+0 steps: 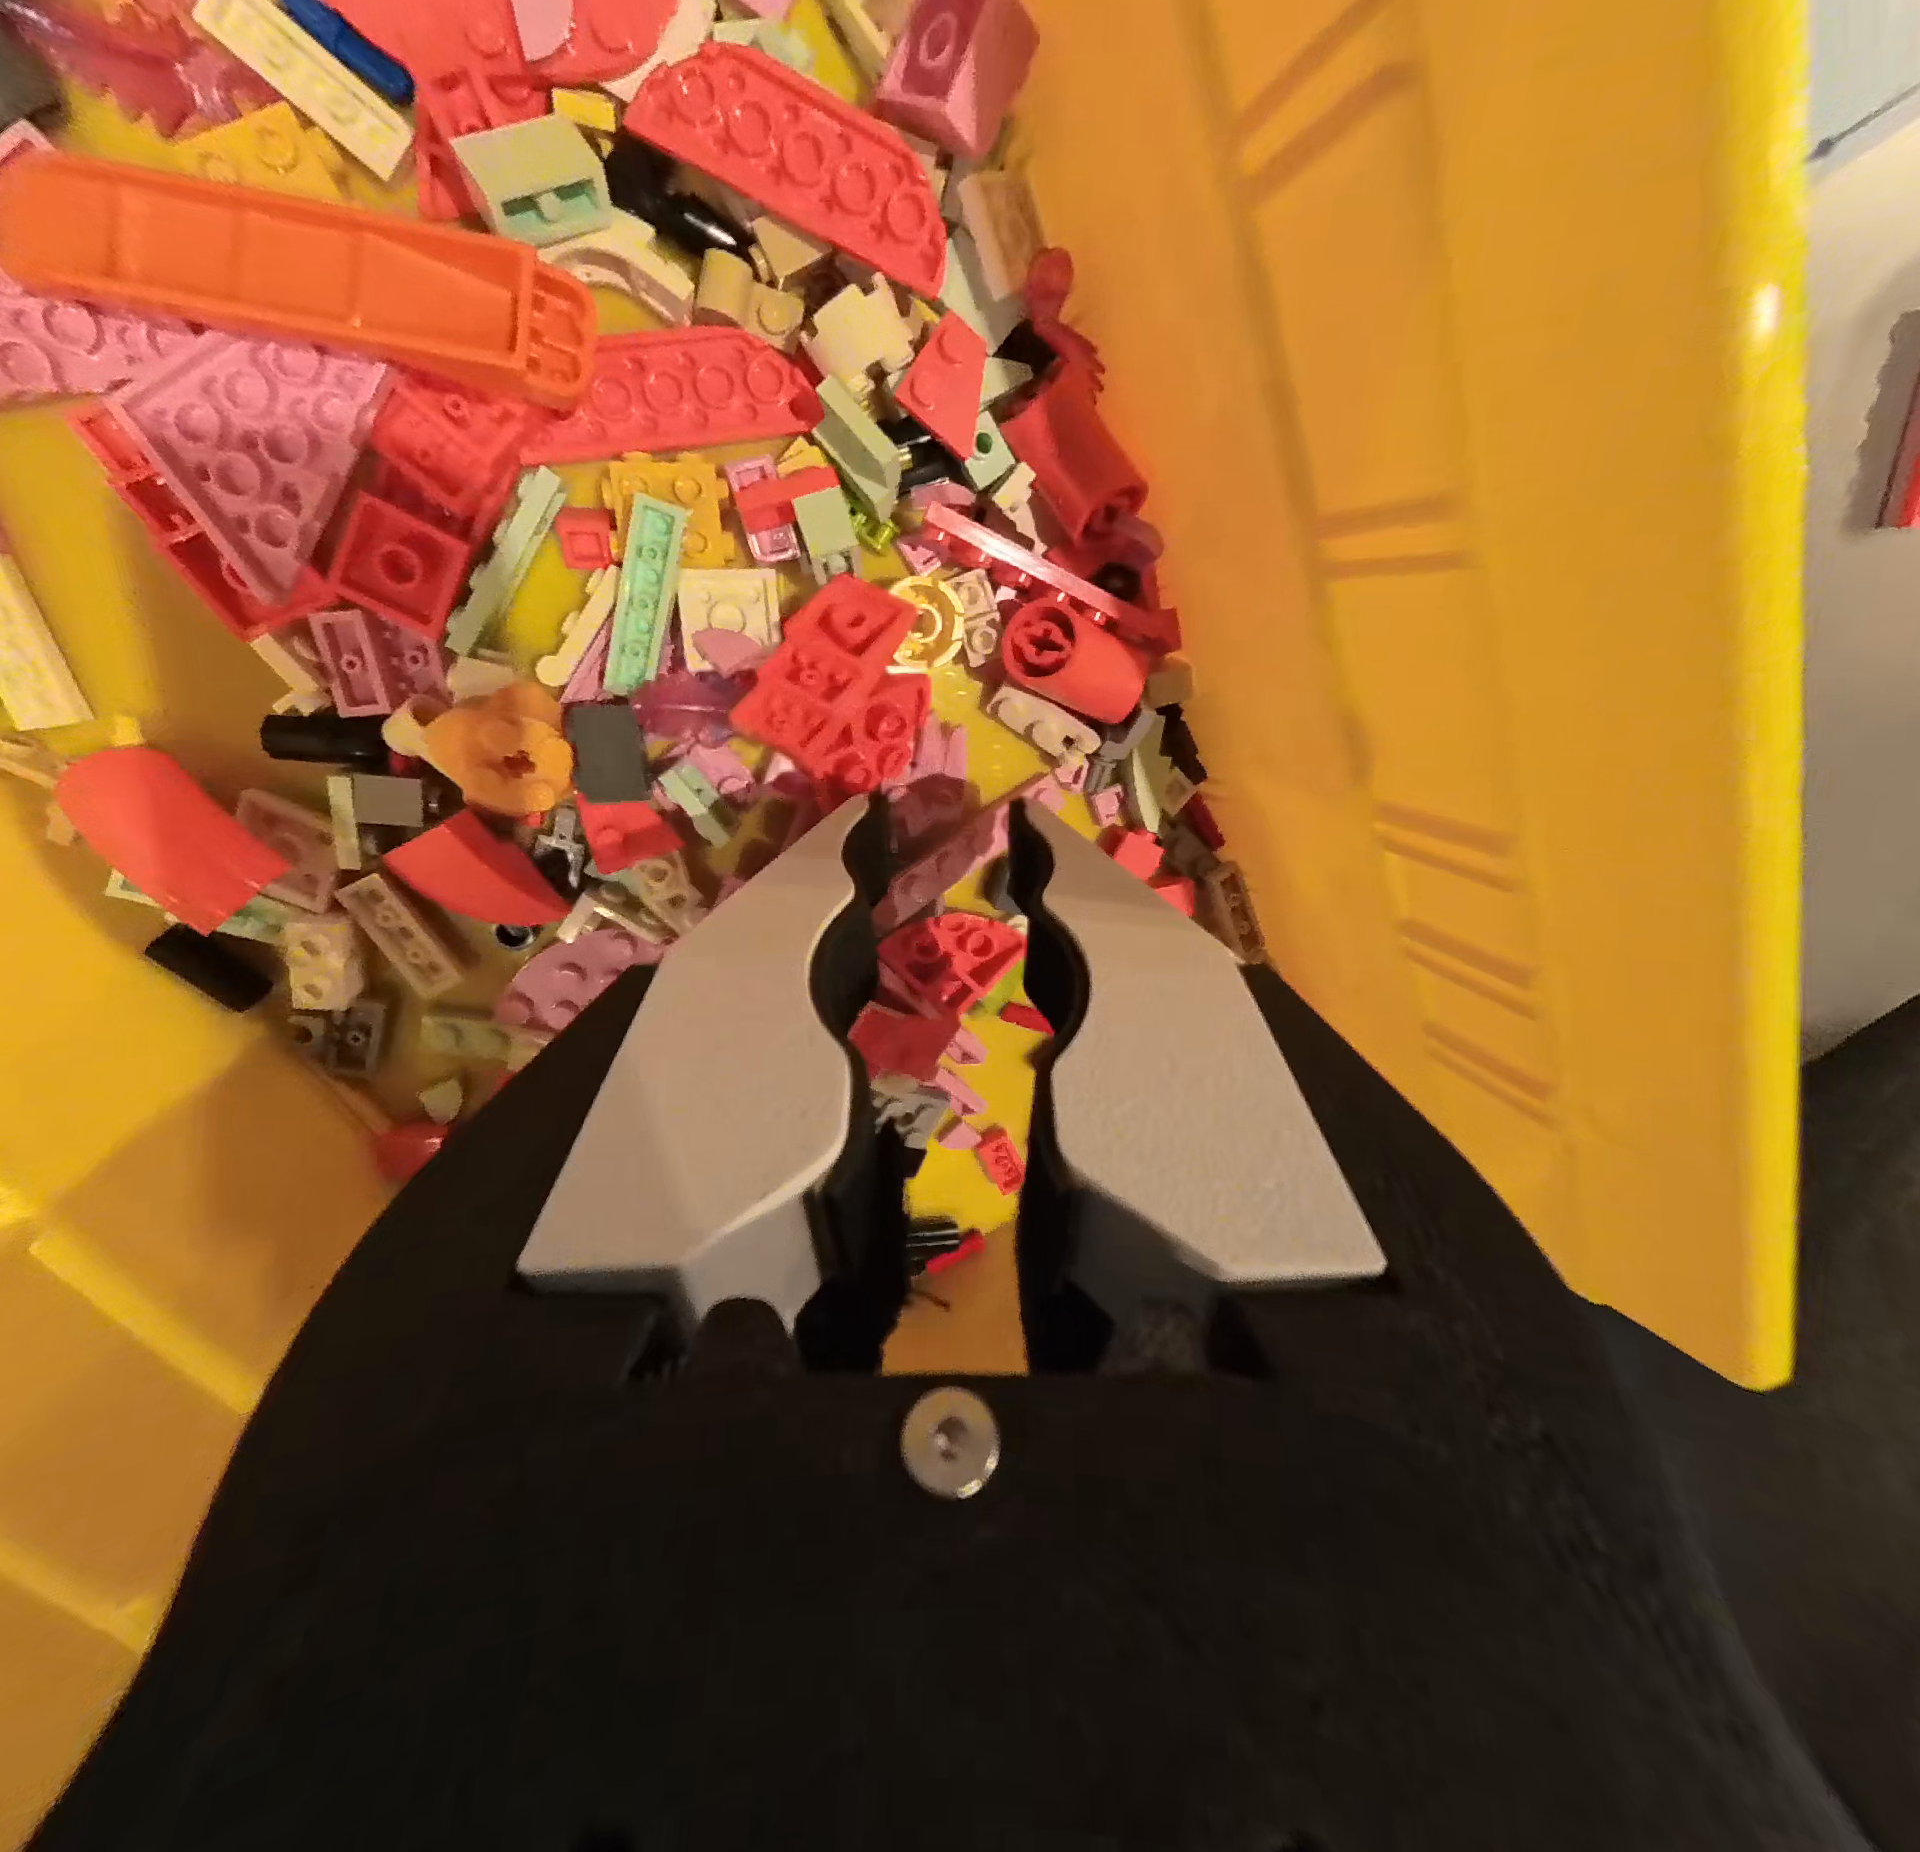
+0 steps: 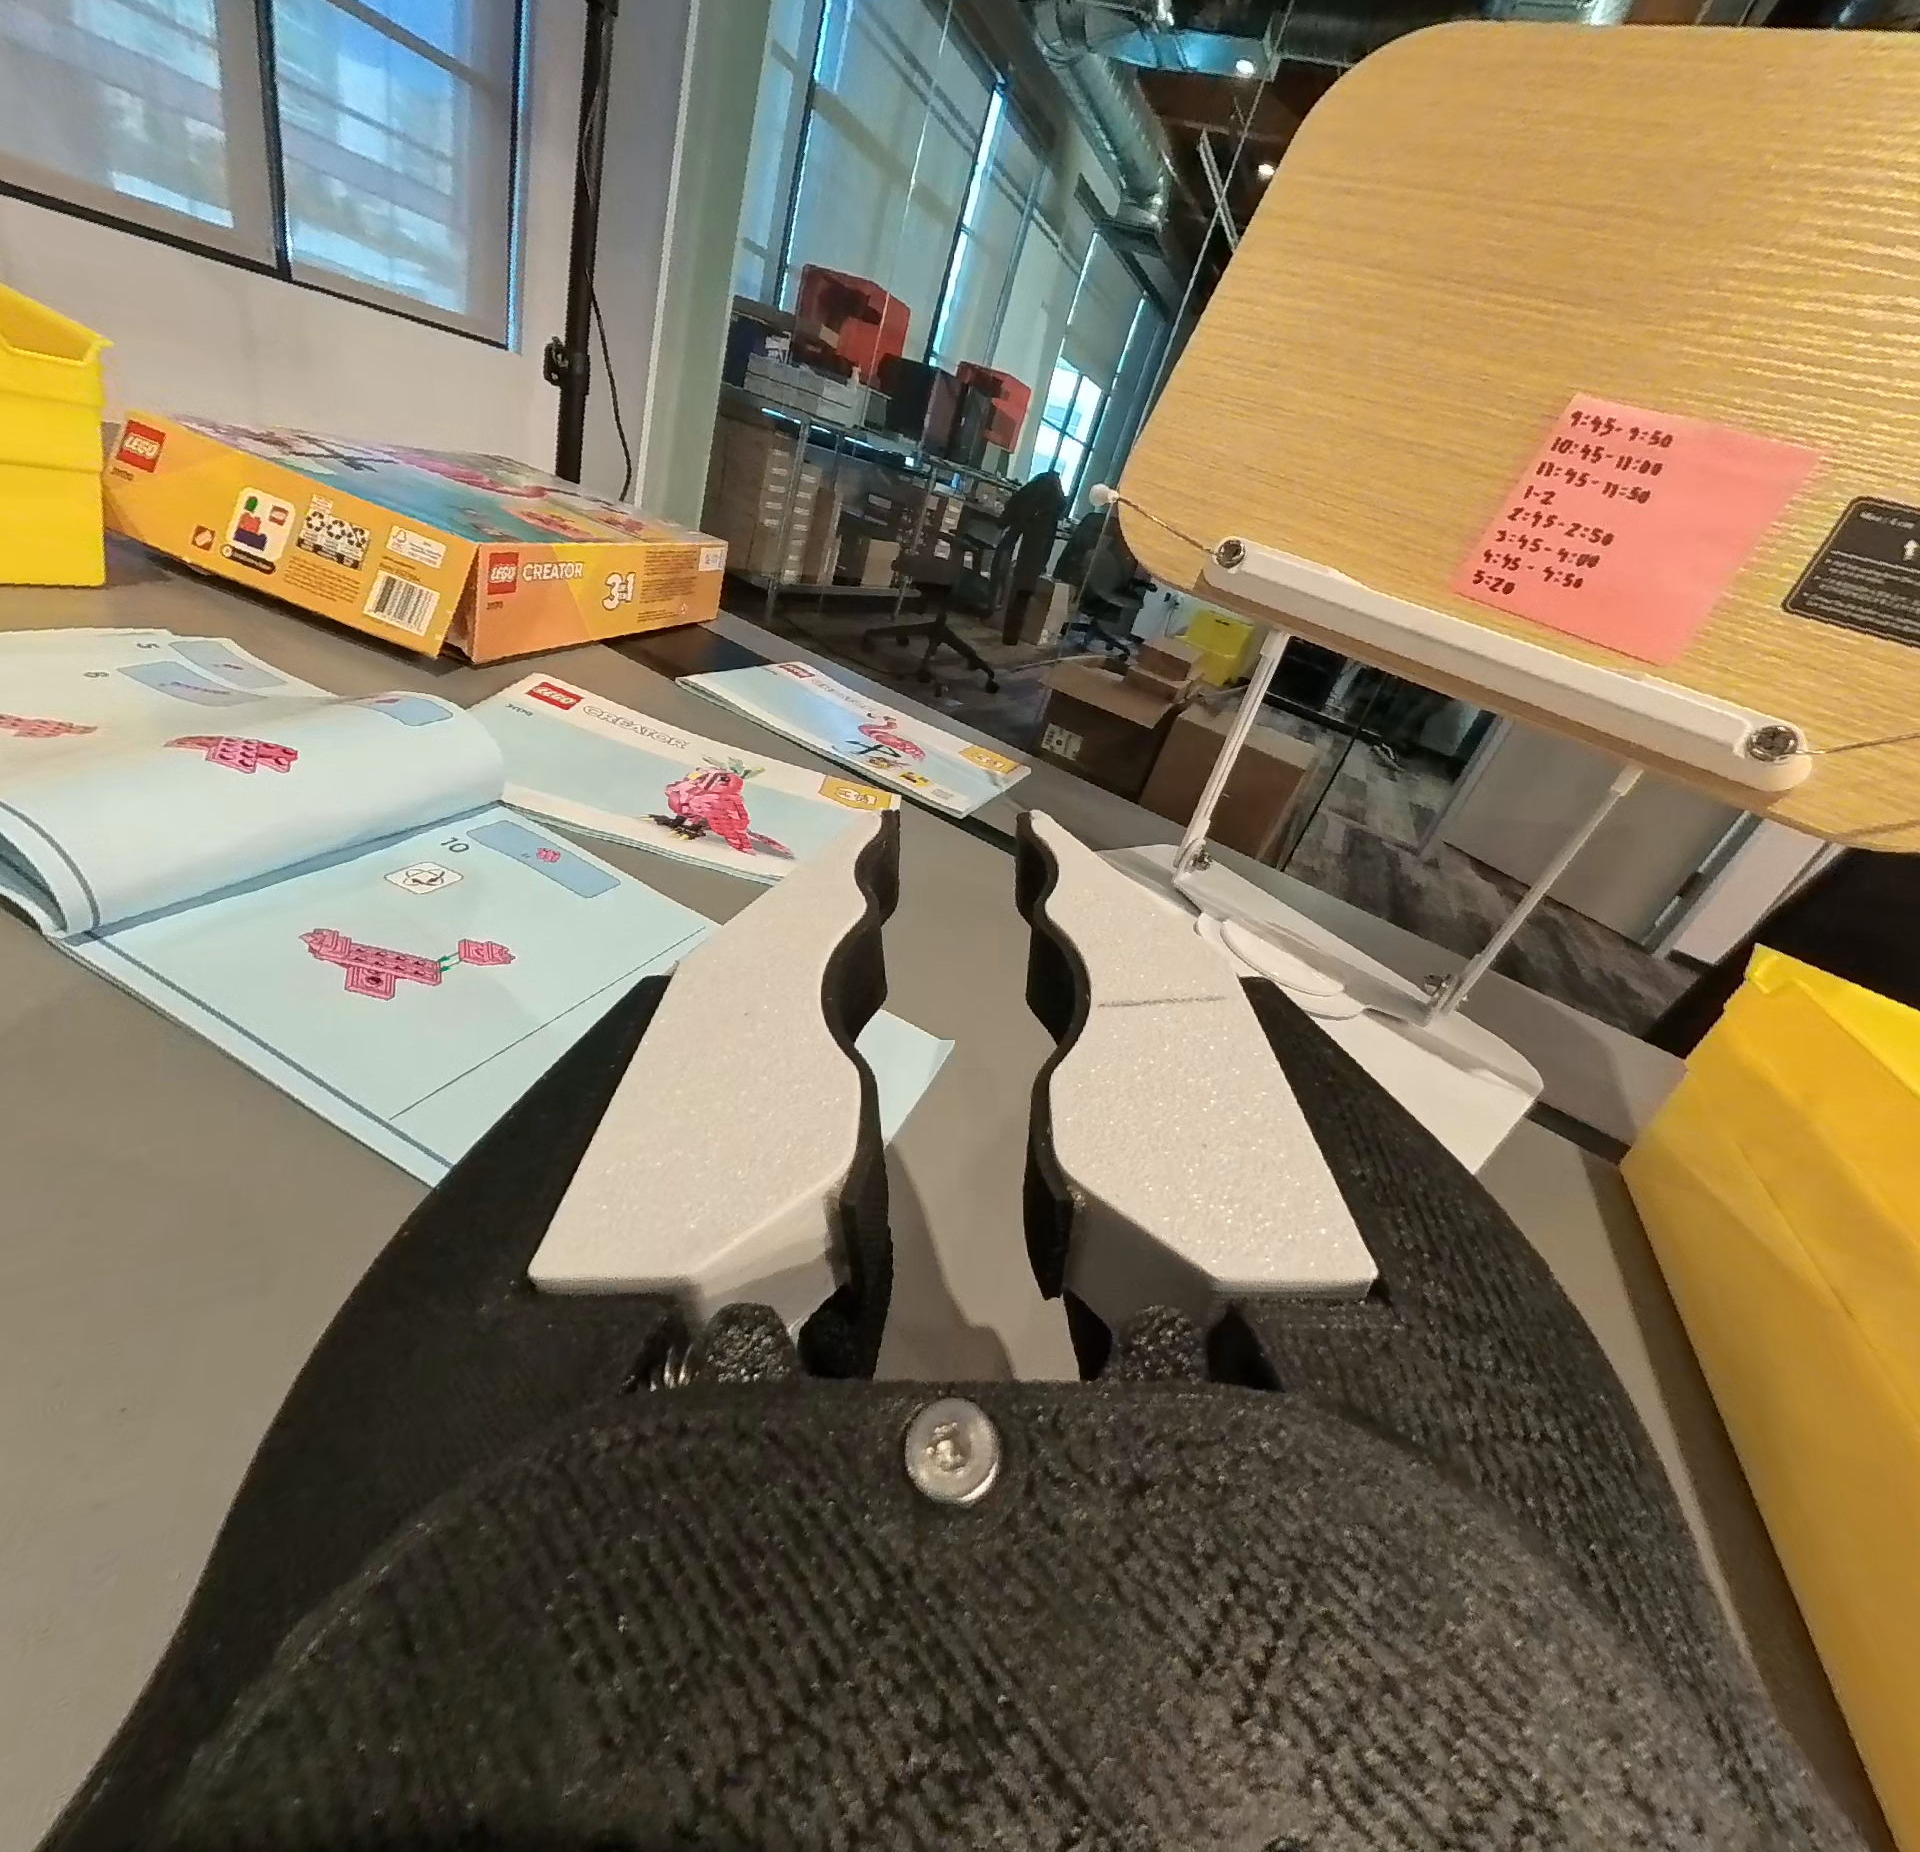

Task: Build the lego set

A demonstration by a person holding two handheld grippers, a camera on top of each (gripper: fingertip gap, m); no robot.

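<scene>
Both tools stand parted with nothing between their fingers. Left gripper point(image 1: 943, 826) hangs over a yellow bin point(image 1: 1455, 659) of loose lego pieces point(image 1: 727, 607), its tips just above the heap. Nearest the tips lie red and pink plates; beyond them a red round brick point(image 1: 1070, 659), an orange animal head piece point(image 1: 499, 753), then one long orange brick separator point(image 1: 291, 275) across the far pile.

Right gripper point(image 2: 951, 831) hovers released over a grey table point(image 2: 208, 1283). Taking the open instruction booklet point(image 2: 312, 919) as landmark: it lies just left of the tips, its pages showing pink build steps and printed step numbers. Behind it lie two closed booklets, one with a pink bird on the cover point(image 2: 665, 763), one farther with a flamingo point(image 2: 862, 732); three booklets in all. Behind the open booklet to the left sits one orange set box point(image 2: 416, 545), printed with branding and a barcode, and a stack of yellow bins point(image 2: 47, 452) beside it. Right of the booklet stands a wooden book stand point(image 2: 1507, 296) on a white base, bearing one pink handwritten sticky note point(image 2: 1631, 524) and a black label. Another yellow bin point(image 2: 1787, 1231) sits at the near right. Beyond the table: large windows, shelving, office chairs, exposed ceiling ducts.
</scene>
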